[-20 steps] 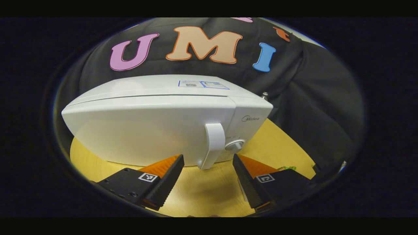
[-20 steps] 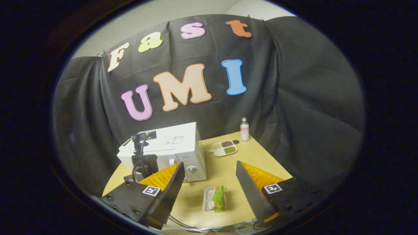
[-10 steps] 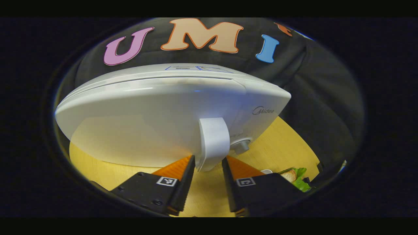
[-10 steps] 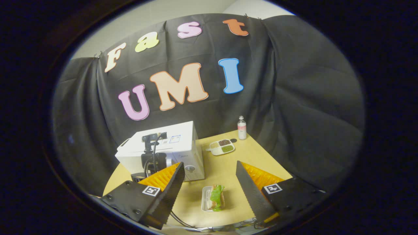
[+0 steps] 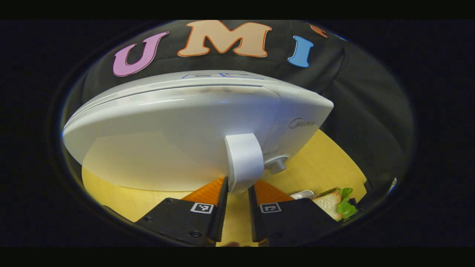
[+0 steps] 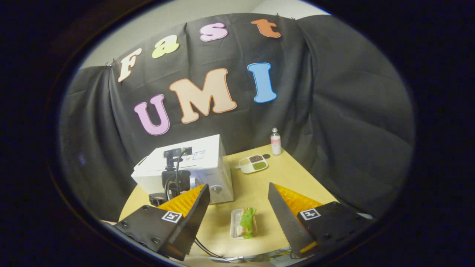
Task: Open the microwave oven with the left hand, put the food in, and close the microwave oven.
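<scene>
The left gripper point(image 5: 236, 194) is reaching straight ahead at the white plastic door handle point(image 5: 243, 161) of the white box-shaped microwave oven point(image 5: 178, 129), its two black fingers with orange backs lying close on either side of the handle's lower end. The fingers are drawn nearly together about it, though whether both pads are actually pressing on the plastic cannot be told. The microwave door is sitting flush with the body. Just to the right of the handle a round silver dial point(image 5: 276, 164) is showing. Farther right and lower, beside the right finger, the sandwich with green lettuce point(image 5: 336, 202) is lying on the round pale wooden table point(image 5: 319, 163).

The right gripper point(image 6: 238, 207) is hanging above the table's near edge with its fingers spread wide apart and nothing between them. Beyond the gap the sandwich point(image 6: 246, 227) is resting in a small white tray point(image 6: 233, 230). Ahead and to the left, the microwave point(image 6: 202, 167) is standing, with the left gripper point(image 6: 174, 181) in front of its door. Farther off to the right, a white divided dish of grains point(image 6: 253, 163) and a small clear bottle point(image 6: 275, 142) are sitting near the table's far edge.
</scene>
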{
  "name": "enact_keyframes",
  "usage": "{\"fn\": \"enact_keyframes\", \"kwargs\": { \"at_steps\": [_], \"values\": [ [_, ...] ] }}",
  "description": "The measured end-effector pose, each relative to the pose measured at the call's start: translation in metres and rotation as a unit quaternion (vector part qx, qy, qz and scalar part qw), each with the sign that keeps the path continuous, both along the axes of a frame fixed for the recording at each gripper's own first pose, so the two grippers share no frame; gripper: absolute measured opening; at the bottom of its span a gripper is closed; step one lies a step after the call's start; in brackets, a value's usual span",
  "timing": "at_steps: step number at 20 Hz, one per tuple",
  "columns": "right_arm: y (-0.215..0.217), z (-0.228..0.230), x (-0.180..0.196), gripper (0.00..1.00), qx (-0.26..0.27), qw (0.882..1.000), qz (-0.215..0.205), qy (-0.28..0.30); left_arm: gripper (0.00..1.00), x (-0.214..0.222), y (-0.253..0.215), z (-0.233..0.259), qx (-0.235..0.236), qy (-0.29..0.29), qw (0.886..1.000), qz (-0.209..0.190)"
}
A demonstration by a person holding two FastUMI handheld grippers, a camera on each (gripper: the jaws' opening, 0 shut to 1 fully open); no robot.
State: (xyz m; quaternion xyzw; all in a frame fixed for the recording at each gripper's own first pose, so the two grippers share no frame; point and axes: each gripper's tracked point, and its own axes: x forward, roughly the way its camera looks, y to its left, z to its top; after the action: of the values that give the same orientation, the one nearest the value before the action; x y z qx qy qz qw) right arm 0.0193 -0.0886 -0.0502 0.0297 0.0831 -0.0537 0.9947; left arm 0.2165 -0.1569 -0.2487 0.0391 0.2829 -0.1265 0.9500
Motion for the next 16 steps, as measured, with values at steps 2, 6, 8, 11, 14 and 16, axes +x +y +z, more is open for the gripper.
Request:
{"fn": "enact_keyframes", "kwargs": {
  "at_steps": [2, 6, 8, 11, 14, 16],
  "values": [
    [0.001, -0.001, -0.001, 0.99, 0.000, 1.000, 0.001, 0.001, 0.31, 0.000, -0.001, -0.004, 0.011, 0.008, 1.000, 0.001],
    [-0.002, -0.004, -0.006, 0.99, -0.001, 1.000, -0.003, 0.002, 0.22, 0.001, -0.001, -0.005, 0.029, 0.013, 0.999, -0.006],
    [-0.002, -0.008, -0.008, 0.99, 0.002, 1.000, -0.004, 0.006, 0.18, 0.000, -0.001, -0.004, 0.021, 0.010, 1.000, -0.003],
    [-0.002, -0.014, -0.016, 0.99, 0.003, 1.000, -0.003, 0.013, 0.11, -0.001, -0.001, -0.004, 0.022, 0.001, 1.000, -0.004],
    [0.000, -0.018, -0.023, 0.99, 0.001, 1.000, -0.002, 0.018, 0.08, -0.002, -0.001, -0.003, 0.009, -0.008, 1.000, 0.009],
    [0.000, -0.021, -0.027, 0.99, 0.000, 1.000, -0.001, 0.021, 0.10, -0.003, 0.001, -0.003, 0.006, -0.012, 1.000, 0.021]
  ]
}}
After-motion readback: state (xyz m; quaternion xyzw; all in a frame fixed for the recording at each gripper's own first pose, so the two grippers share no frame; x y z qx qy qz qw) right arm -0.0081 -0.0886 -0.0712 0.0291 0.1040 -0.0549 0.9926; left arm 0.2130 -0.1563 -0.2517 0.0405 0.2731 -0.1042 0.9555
